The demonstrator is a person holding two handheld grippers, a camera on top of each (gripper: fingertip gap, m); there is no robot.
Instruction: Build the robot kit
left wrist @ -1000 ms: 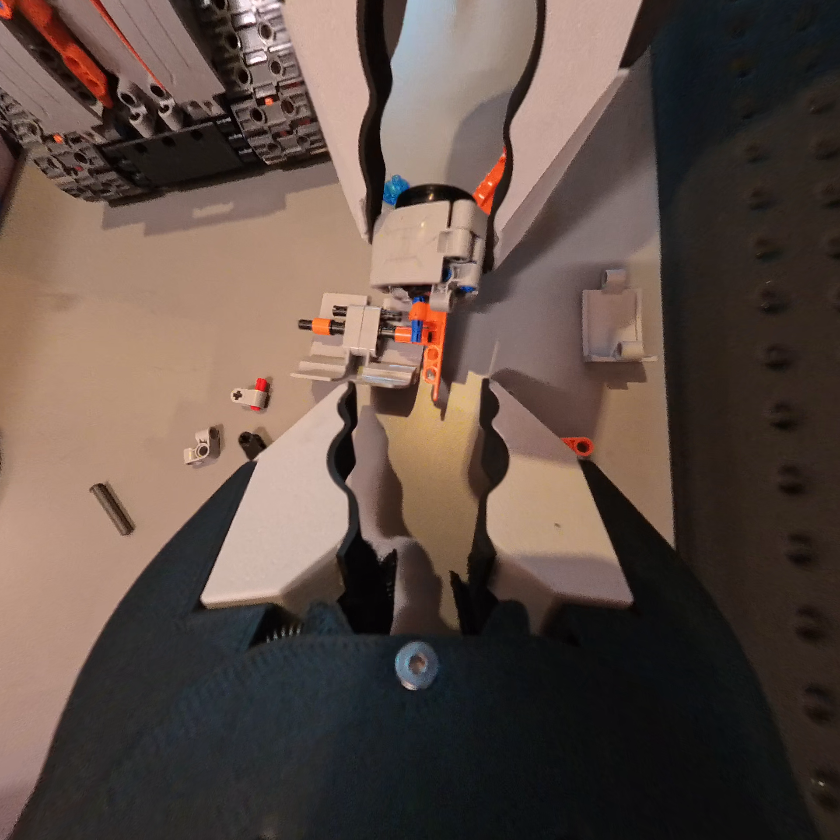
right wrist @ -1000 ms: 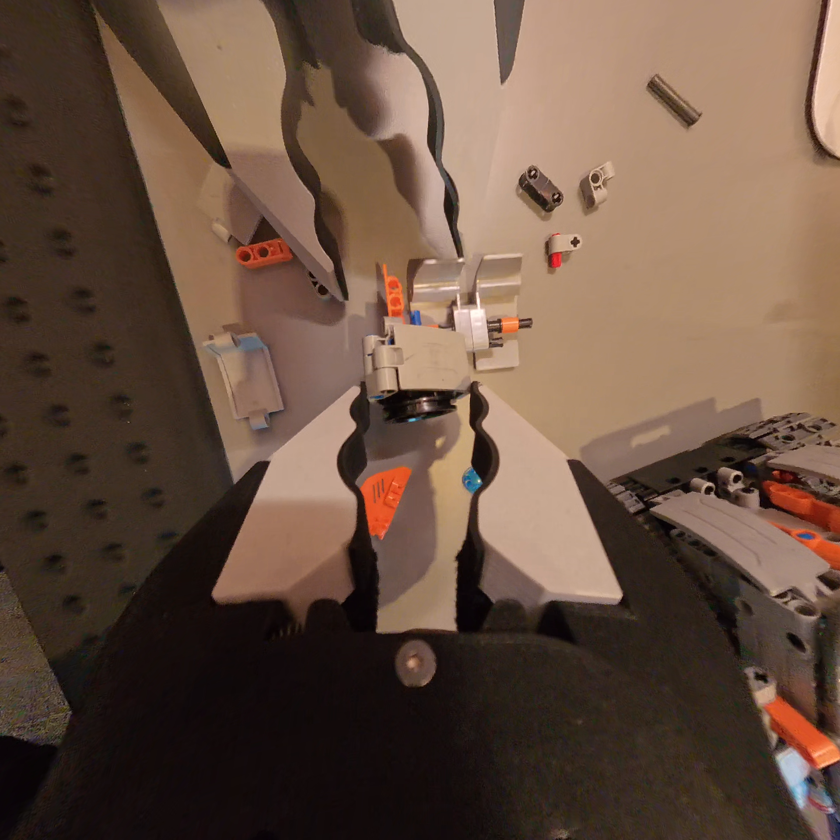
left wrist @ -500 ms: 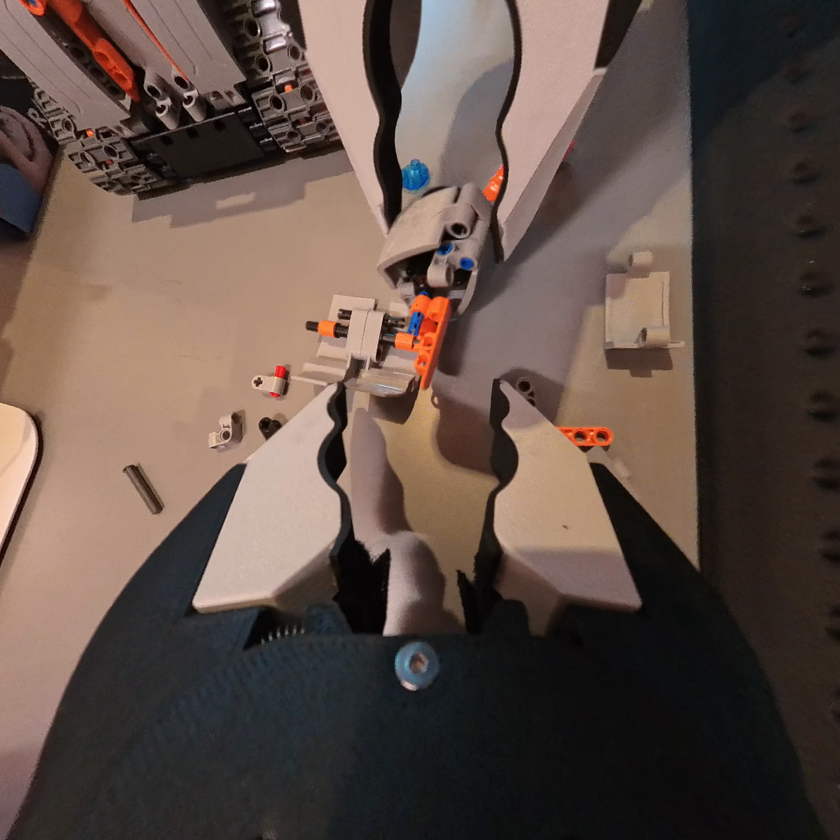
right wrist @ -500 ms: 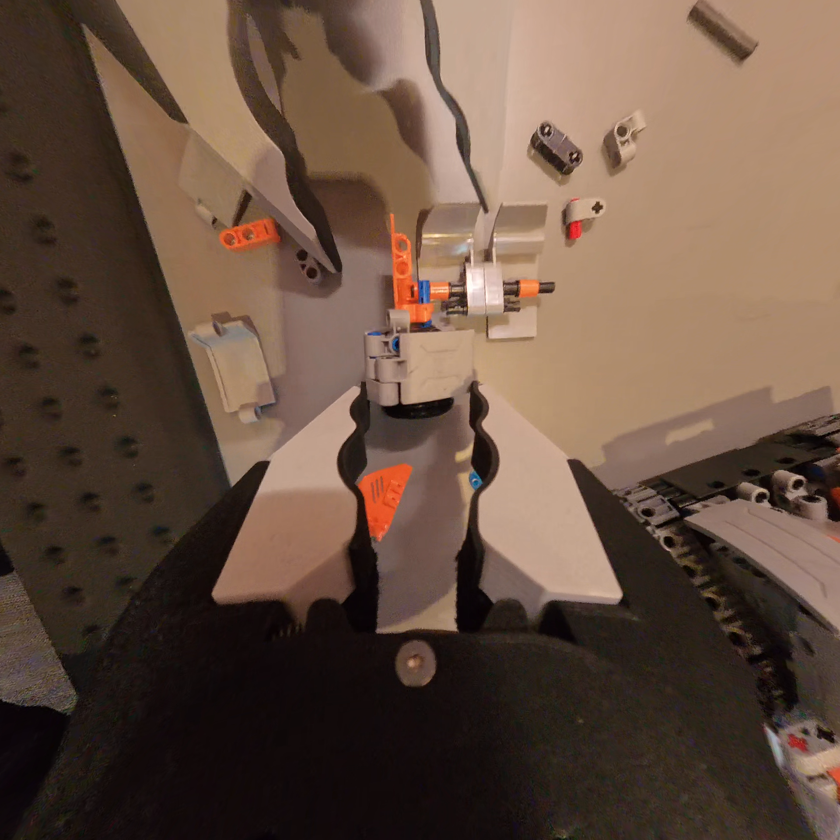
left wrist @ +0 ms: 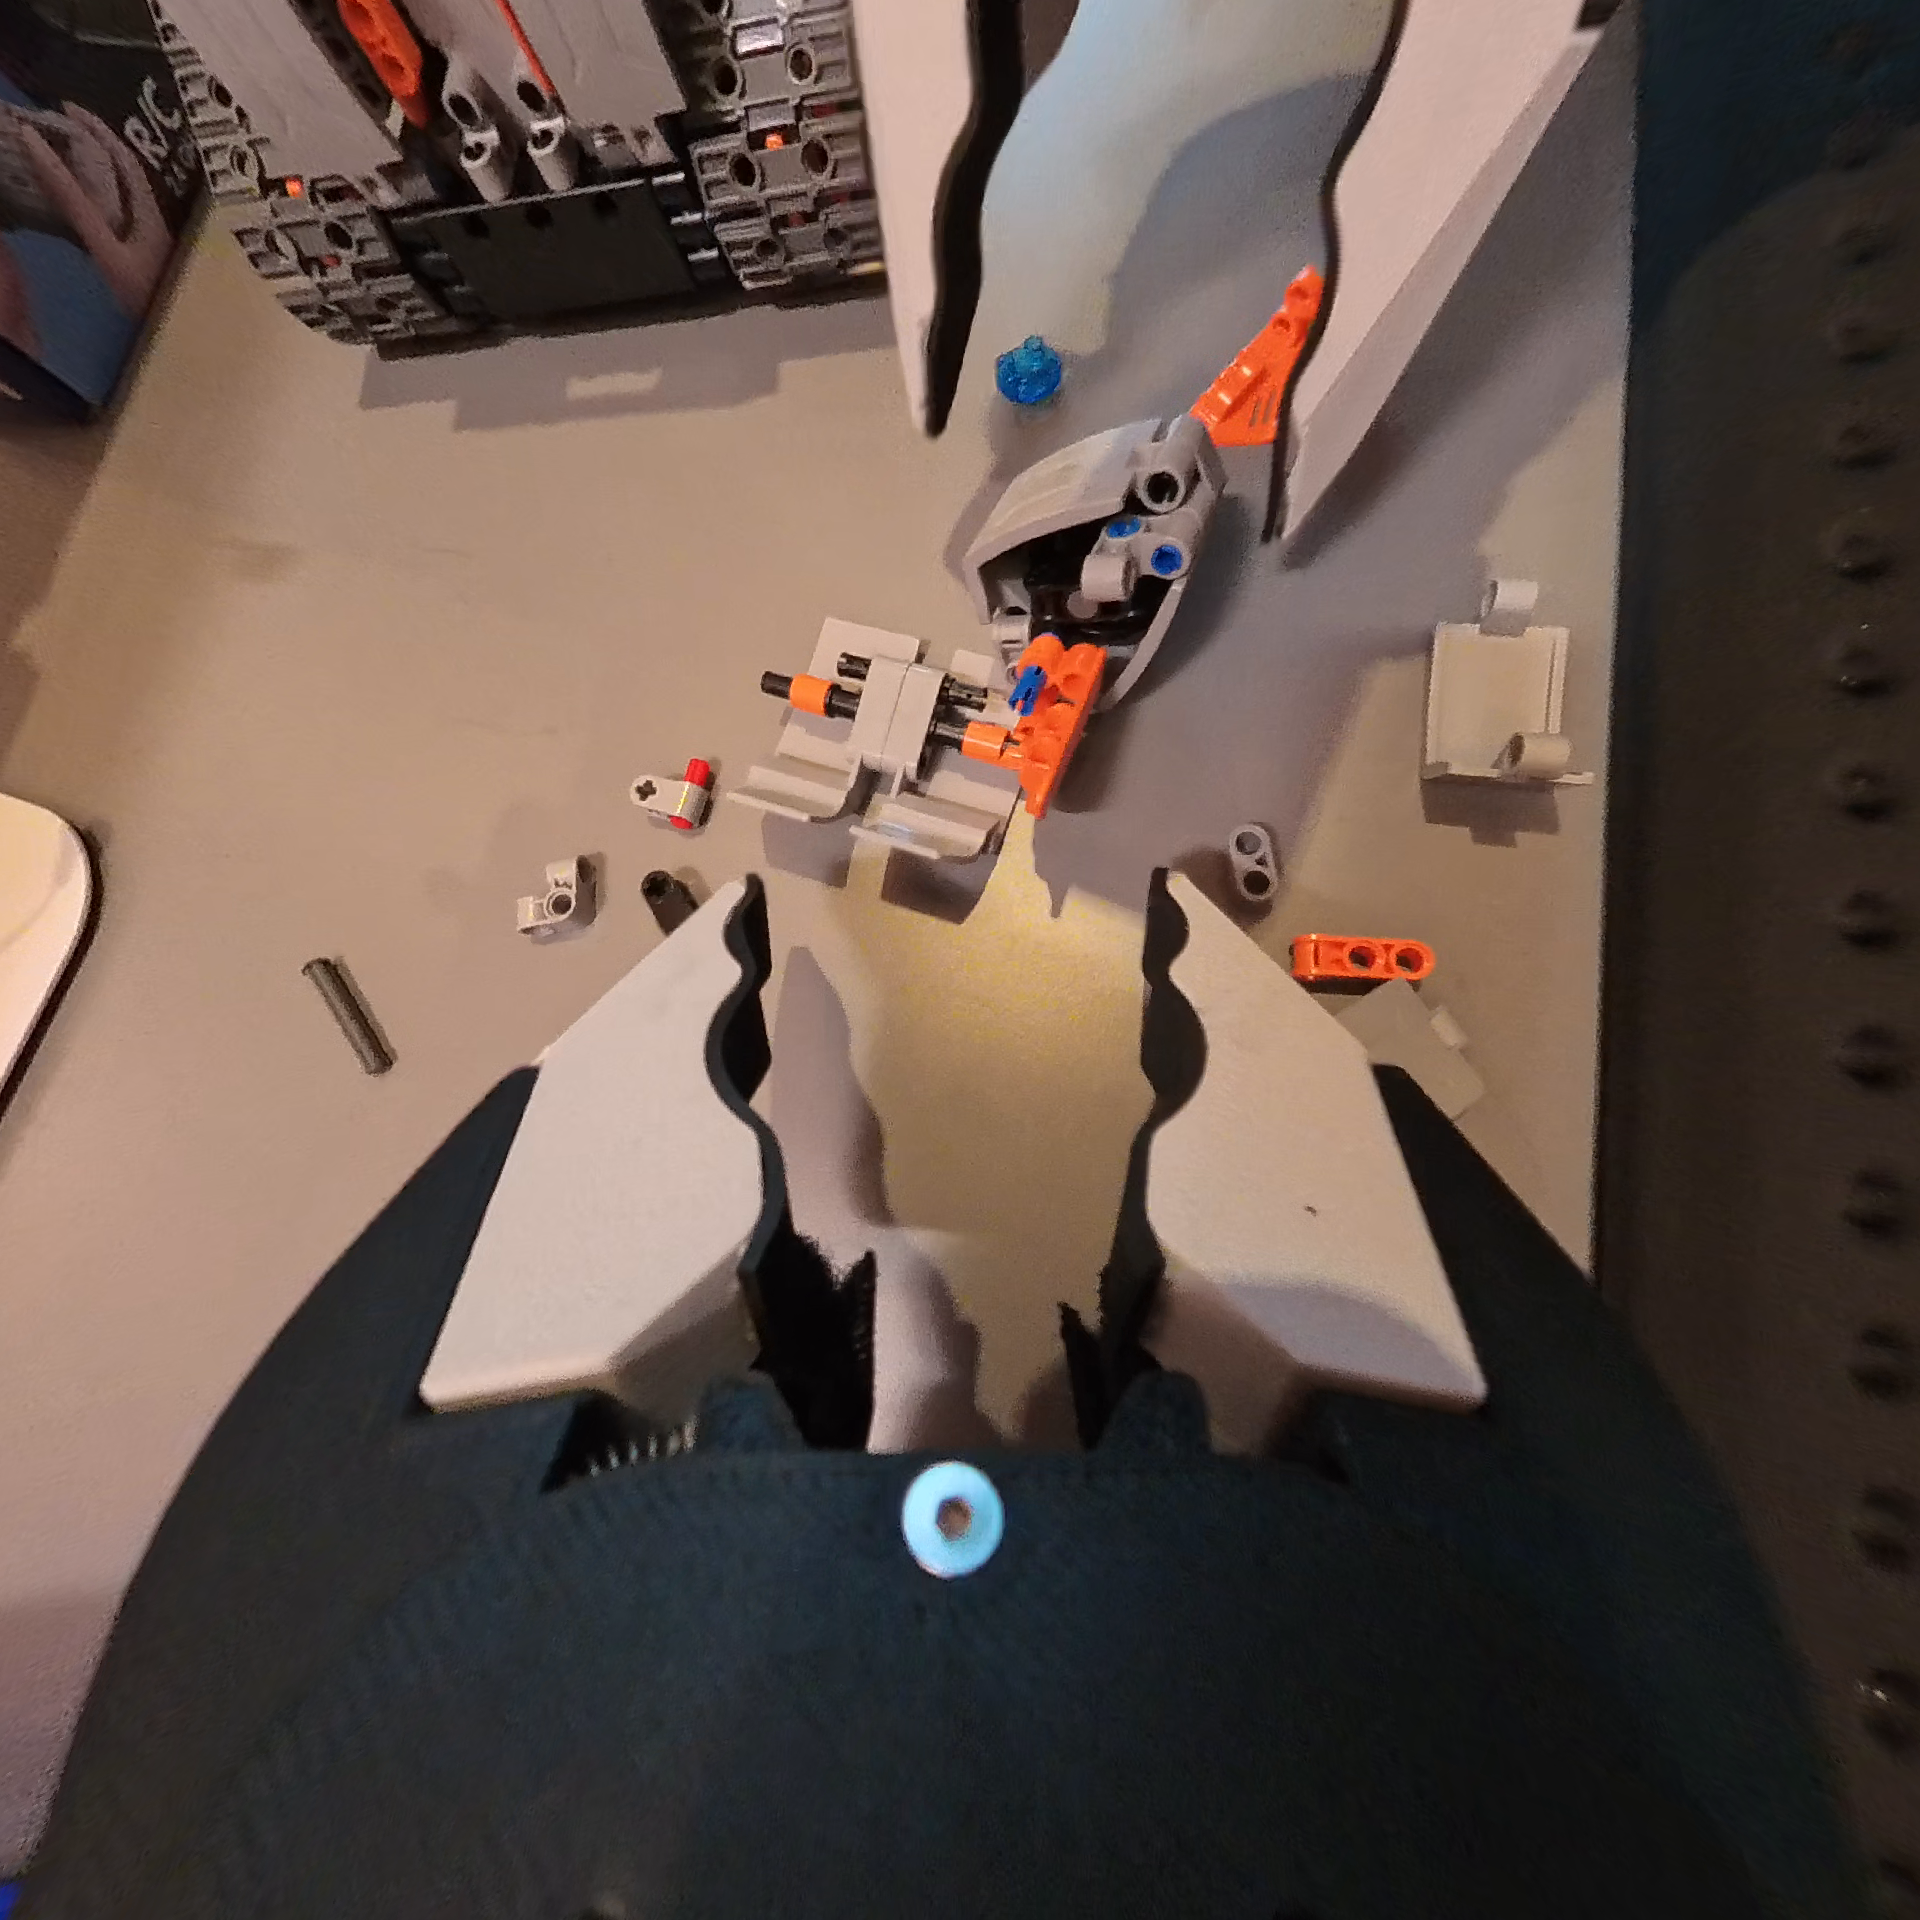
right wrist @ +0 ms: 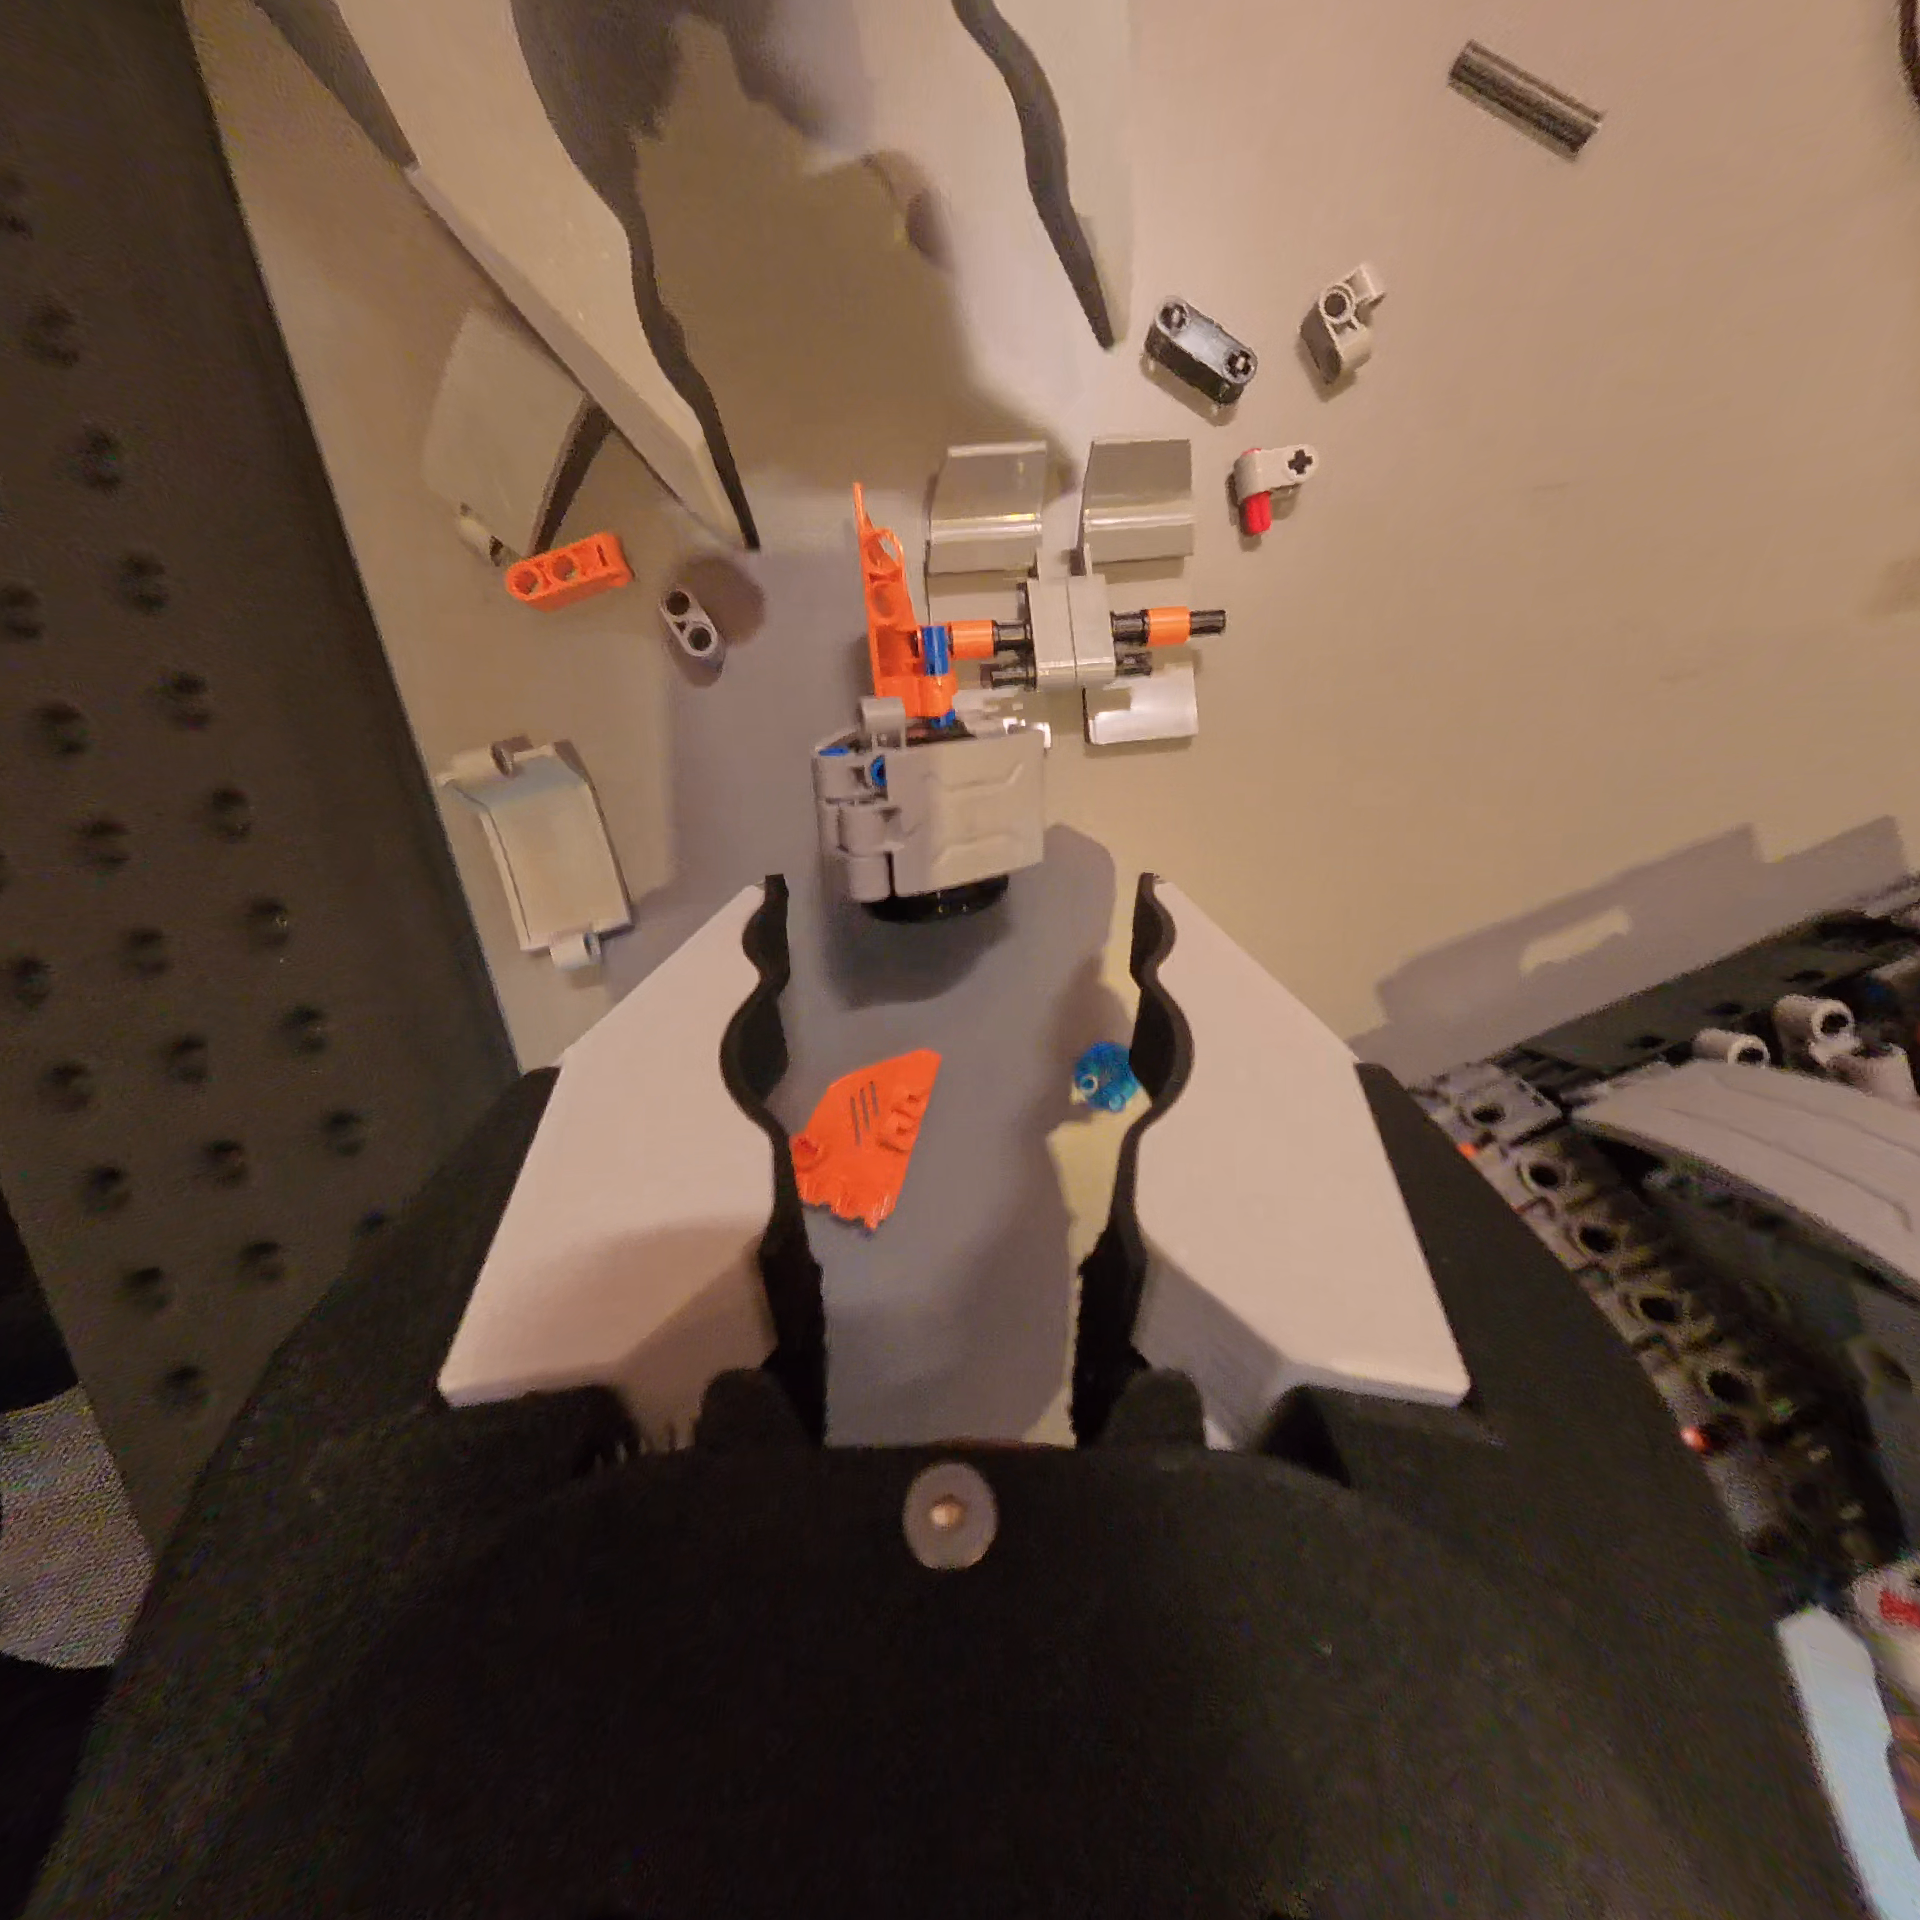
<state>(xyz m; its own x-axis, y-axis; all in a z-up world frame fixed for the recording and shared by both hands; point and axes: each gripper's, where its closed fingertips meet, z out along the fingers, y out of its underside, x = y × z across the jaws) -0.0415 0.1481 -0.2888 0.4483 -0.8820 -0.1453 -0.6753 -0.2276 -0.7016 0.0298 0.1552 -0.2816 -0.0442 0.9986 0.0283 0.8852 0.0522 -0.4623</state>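
Note:
A small brick assembly lies on the beige table: a grey curved shell [left wrist: 1081, 499] joined to an orange beam [left wrist: 1049, 727] and a grey axle block [left wrist: 894, 717]. My right gripper [right wrist: 956, 894] is open and empty, with its tips just short of the shell [right wrist: 935, 821]. An orange panel [right wrist: 868, 1138] and a blue round stud [right wrist: 1103, 1075] lie on the table between its fingers. My left gripper [left wrist: 956, 894] is open and empty, facing the assembly from the opposite side, a short way off. Each gripper shows at the top of the other's view.
A large grey and orange tracked model [left wrist: 520, 156] stands at the table's edge. Loose parts lie around: a grey curved panel [left wrist: 1496, 707], an orange short beam [left wrist: 1361, 956], a grey two-hole link [left wrist: 1252, 860], a red-tipped connector [left wrist: 675, 795], a dark tube [left wrist: 348, 1013]. A dark dimpled surface [left wrist: 1766, 935] borders one side. One gripper's finger ends stand about 8 cm off the other's. The grey axle block [left wrist: 894, 717] sits 4 cm or so from the ends of my left fingers. Seen from the right wrist view [right wrist: 1069, 620] as well.
My right gripper has opened, let go of the grey shell and drawn back; the assembly now rests on the table. My left gripper has pulled back a little, still open.

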